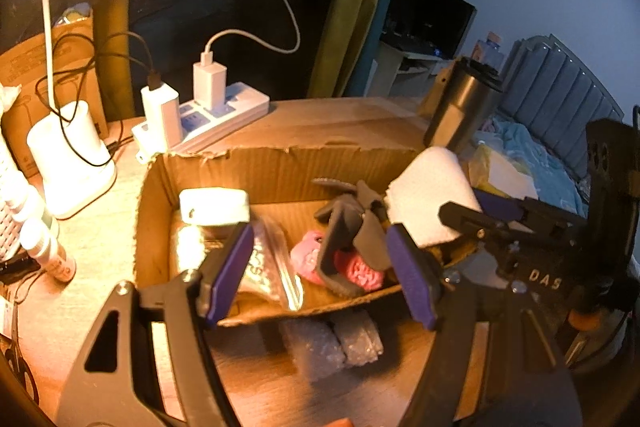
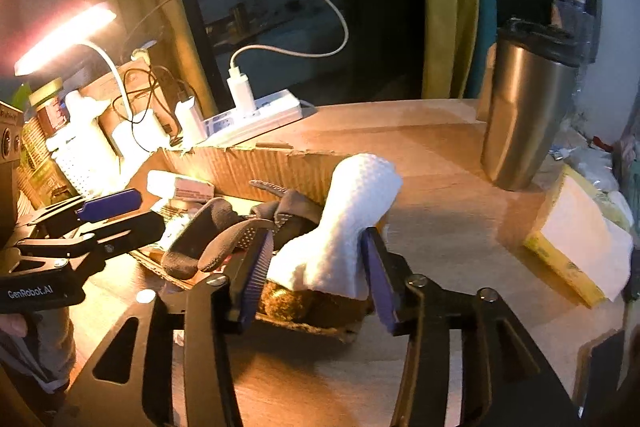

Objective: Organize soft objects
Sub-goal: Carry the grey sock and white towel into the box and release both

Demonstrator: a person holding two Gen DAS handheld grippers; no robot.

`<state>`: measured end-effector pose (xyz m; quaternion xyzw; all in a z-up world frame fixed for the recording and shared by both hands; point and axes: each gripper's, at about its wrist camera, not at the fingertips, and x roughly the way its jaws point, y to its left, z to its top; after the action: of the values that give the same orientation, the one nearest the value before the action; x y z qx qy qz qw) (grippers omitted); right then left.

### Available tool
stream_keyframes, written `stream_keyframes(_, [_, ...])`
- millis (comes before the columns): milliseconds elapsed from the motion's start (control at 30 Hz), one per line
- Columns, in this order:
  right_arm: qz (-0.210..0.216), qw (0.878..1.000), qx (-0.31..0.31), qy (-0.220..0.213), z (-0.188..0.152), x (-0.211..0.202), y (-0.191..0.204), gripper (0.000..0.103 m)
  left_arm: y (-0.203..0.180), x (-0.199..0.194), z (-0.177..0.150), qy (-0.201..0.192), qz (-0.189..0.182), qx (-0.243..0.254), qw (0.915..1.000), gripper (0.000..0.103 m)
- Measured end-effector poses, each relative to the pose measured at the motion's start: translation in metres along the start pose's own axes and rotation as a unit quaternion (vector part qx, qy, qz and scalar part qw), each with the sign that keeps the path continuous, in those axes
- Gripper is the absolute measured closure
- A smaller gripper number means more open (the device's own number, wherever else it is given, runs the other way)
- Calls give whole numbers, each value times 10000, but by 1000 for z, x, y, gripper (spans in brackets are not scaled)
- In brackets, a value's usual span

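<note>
A shallow cardboard box (image 1: 256, 167) holds a black glove (image 1: 348, 215), a pink knobbly soft thing (image 1: 360, 271), a clear plastic bag (image 1: 264, 267) and a small white carton (image 1: 214, 205). My left gripper (image 1: 320, 275) hangs open over the box's near edge with nothing between its purple pads. A folded white cloth (image 2: 352, 211) leans on the box's right end, over a brown fuzzy lump (image 2: 284, 301). My right gripper (image 2: 316, 275) stands open around the cloth's lower end, its pads not squeezing it. The left gripper (image 2: 148, 211) shows at the left of the right wrist view.
A steel tumbler (image 2: 524, 115) stands at the back right. A yellow-edged tissue pack (image 2: 572, 247) lies right of the box. A power strip (image 1: 224, 115) with chargers and a lit desk lamp (image 1: 72, 163) stand behind and left. Bubble wrap (image 1: 332, 343) lies in front of the box.
</note>
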<state>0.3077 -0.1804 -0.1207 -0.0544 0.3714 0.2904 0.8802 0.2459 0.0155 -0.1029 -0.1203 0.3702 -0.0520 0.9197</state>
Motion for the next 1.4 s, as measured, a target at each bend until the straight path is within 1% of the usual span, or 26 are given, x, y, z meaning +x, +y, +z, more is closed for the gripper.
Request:
stream_keyframes(233, [-170,9991,297,-238,-4,-22,-17,49,0,-13,-5,-106,-43,25,9999,32])
stream_keyframes(333, [-83,9984,487,-275,-4,-22,-26,49,0,-16,-8,-121,-83,24,9999,32])
stream_keyframes(467, [20,9993,313,-188,3,-9,-12,50,5,-18,-11,-122,-89,-34,9999,32])
stream_keyframes(500, [-27,9996,256,-154,4,-6,-8,50,7,-18,-11,-120,-89,-58,9999,32])
stream_keyframes(600, [-541,9985,87,-74,5,3,-1,50,12,-20,-12,-133,-93,-118,9998,32])
stream_keyframes(633, [-609,9981,98,-49,5,5,-1,50,14,-21,-12,-145,-104,-127,9998,32])
stream_keyframes(667, [-647,9978,114,-30,5,7,-2,52,14,-22,-12,-158,-113,-128,9997,32])
stream_keyframes(700, [-792,9968,95,4,4,10,-3,57,15,-22,-12,-168,-131,-129,9997,32])
stream_keyframes(733, [-892,9960,33,55,3,13,-2,73,16,-23,-12,-168,-141,-129,9997,32])
stream_keyframes(767, [-920,9957,-1,94,2,14,-2,82,16,-23,-13,-163,-157,-131,9997,32])
stream_keyframes(833, [-970,9951,-38,166,0,17,0,84,19,-22,-14,-160,-196,-145,9996,32])
stream_keyframes(933, [-1088,9939,-95,180,-1,17,2,91,21,-22,-15,-156,-260,-167,9994,32])
stream_keyframes(1067, [-1242,9922,-121,57,2,10,5,92,25,-24,-16,-184,-325,-175,9992,32])
stream_keyframes(1167, [-1351,9905,-260,-35,6,4,13,92,28,-26,-18,-214,-364,-206,9989,32])
stream_keyframes(1233, [-1337,9904,-345,-60,9,2,20,92,30,-27,-18,-226,-390,-223,9987,32])
stream_keyframes(1300, [-1216,9917,-421,-67,12,1,28,92,33,-29,-18,-249,-424,-240,9985,32])
stream_keyframes(1400, [-1077,9931,-461,7,16,12,36,92,35,-32,-19,-293,-430,-215,9984,32])
